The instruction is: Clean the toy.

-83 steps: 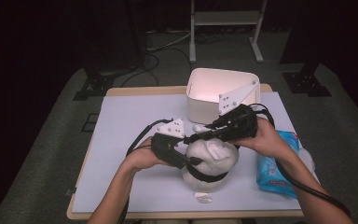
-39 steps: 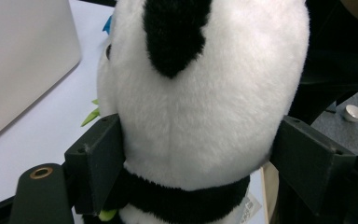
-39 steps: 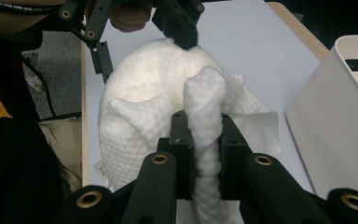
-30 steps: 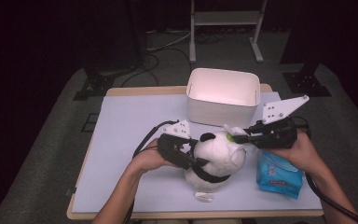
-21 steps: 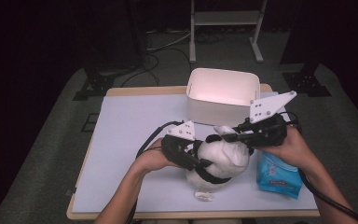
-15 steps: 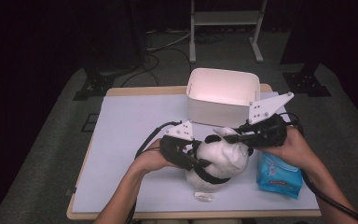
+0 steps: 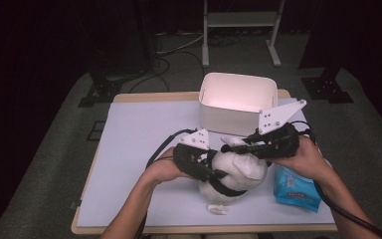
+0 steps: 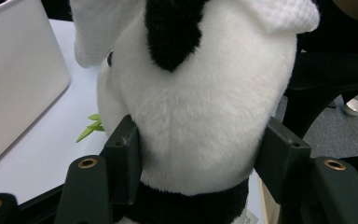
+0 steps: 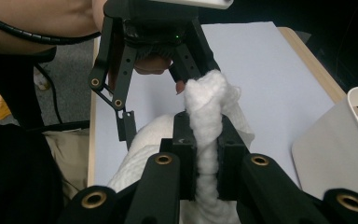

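A black-and-white panda plush (image 7: 227,185) stands near the table's front edge. My left gripper (image 7: 213,170) is shut on its body, one pad (image 8: 123,150) on each side of the white fur (image 8: 200,116). My right gripper (image 7: 227,148) reaches in from the right and is shut on a bunched white cloth (image 9: 207,105). That cloth (image 7: 248,162) lies over the top of the panda. In the left gripper view an edge of the cloth (image 8: 284,14) hangs over the panda's head, and a small green leaf (image 8: 91,128) pokes out beside it.
A white bin (image 7: 236,102) stands just behind the panda, close to both grippers. A blue pack of wipes (image 7: 296,186) lies on the table under my right wrist. A small white tag (image 7: 219,209) sits at the panda's foot. The left half of the grey mat (image 7: 139,144) is bare.
My right gripper has moved a little to the left with the cloth, and the cloth now covers more of the panda's head. The left gripper has kept its grip in place.
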`<state>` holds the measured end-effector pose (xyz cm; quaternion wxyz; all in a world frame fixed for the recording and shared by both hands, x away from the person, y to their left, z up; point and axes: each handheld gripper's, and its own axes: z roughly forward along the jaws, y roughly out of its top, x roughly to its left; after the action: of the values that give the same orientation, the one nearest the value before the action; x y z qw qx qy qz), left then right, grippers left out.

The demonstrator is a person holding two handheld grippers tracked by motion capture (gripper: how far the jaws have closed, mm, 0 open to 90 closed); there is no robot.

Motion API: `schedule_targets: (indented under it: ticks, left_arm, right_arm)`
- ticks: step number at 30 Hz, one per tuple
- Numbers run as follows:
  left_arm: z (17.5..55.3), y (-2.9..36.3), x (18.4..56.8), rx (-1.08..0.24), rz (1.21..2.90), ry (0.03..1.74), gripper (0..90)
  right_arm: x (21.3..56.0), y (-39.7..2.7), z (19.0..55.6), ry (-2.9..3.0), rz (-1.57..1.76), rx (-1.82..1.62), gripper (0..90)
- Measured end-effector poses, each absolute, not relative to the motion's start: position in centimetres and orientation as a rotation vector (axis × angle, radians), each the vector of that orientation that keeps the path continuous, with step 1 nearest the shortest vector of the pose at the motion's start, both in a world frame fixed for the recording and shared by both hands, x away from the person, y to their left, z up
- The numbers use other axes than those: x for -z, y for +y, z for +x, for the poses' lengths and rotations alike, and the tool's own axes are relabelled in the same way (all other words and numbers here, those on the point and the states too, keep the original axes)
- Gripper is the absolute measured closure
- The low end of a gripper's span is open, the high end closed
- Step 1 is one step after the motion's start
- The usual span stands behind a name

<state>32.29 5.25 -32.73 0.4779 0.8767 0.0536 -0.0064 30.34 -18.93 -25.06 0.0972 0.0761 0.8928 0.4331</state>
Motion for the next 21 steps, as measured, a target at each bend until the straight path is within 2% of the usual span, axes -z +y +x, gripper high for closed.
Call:
schedule_targets:
  ticks: [10, 21]
  left_arm:
    - [32.4, 5.5, 33.0, 0.02, 2.127, 0.129, 39.5]
    - [32.5, 5.6, 33.2, 0.033, 2.126, 0.129, 39.3]
  right_arm:
    - [25.9, -21.0, 30.9, 2.656, 0.311, -1.292, 81.0]
    - [26.3, -20.6, 30.9, 2.671, 0.296, -1.245, 81.2]
